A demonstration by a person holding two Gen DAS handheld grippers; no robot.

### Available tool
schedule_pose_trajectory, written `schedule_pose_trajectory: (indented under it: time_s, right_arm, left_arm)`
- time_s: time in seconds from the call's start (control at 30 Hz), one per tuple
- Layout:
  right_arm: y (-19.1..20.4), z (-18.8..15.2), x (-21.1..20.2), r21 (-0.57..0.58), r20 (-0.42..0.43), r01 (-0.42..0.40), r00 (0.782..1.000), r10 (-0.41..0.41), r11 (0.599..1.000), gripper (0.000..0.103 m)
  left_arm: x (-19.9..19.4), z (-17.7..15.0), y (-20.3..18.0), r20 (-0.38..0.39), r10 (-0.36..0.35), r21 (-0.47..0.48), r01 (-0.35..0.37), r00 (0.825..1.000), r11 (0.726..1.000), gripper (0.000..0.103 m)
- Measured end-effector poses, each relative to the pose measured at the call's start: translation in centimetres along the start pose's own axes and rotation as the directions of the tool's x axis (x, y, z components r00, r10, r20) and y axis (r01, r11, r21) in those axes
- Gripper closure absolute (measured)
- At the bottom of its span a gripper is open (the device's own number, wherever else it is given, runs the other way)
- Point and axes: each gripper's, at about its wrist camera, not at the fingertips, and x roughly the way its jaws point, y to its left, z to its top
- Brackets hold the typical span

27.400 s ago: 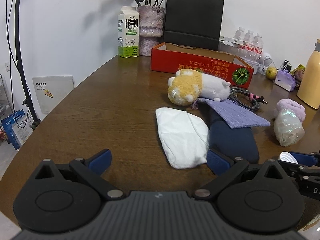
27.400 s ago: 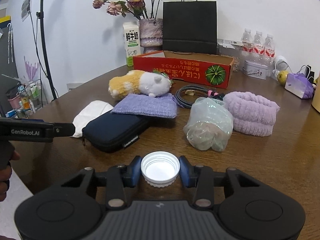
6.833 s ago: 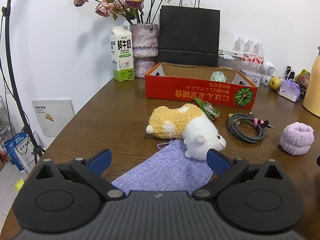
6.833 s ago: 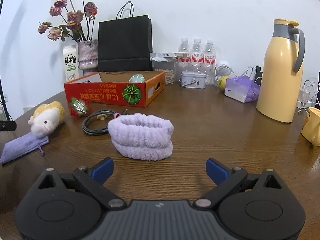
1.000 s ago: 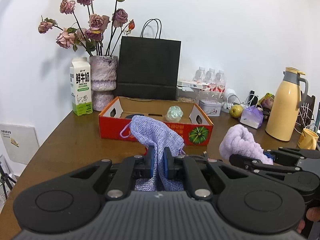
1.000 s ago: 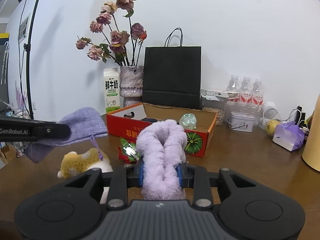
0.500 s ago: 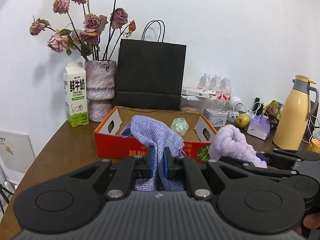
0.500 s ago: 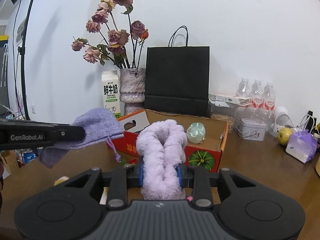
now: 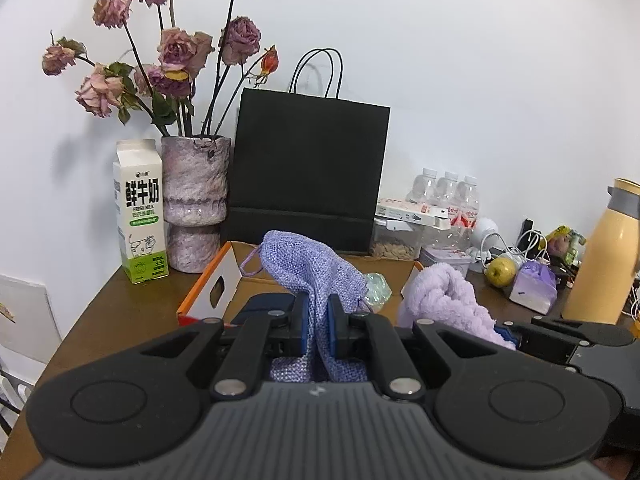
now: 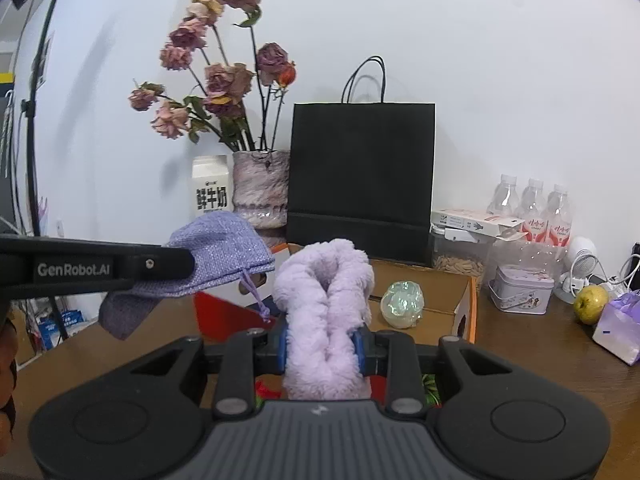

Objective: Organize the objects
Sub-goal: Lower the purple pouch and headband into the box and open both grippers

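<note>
My left gripper is shut on a purple knitted drawstring pouch and holds it above the near edge of the red cardboard box. It also shows in the right wrist view. My right gripper is shut on a fluffy lilac headband, held over the box; the headband also shows in the left wrist view. Inside the box lie a clear crinkly bag and a dark blue pouch.
Behind the box stand a black paper bag, a vase of dried roses and a milk carton. To the right are water bottles, a tin, a pear and a yellow thermos.
Both grippers have moved forward and closer to the box with their loads. The box now fills the space just under the pouch and headband.
</note>
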Motion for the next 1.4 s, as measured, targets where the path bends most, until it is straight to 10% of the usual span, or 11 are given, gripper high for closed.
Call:
schedule_pose_trajectory:
  time_s: [1.4]
  right_arm:
    - [-6.2, 2.0, 14.1, 0.088, -0.123, 0.077, 0.99, -0.066, 0.993, 0.075]
  left_arm:
    - [16.4, 3.1, 3.3, -0.121, -0.057, -0.035, 0.054, 0.991, 0.998, 0.093]
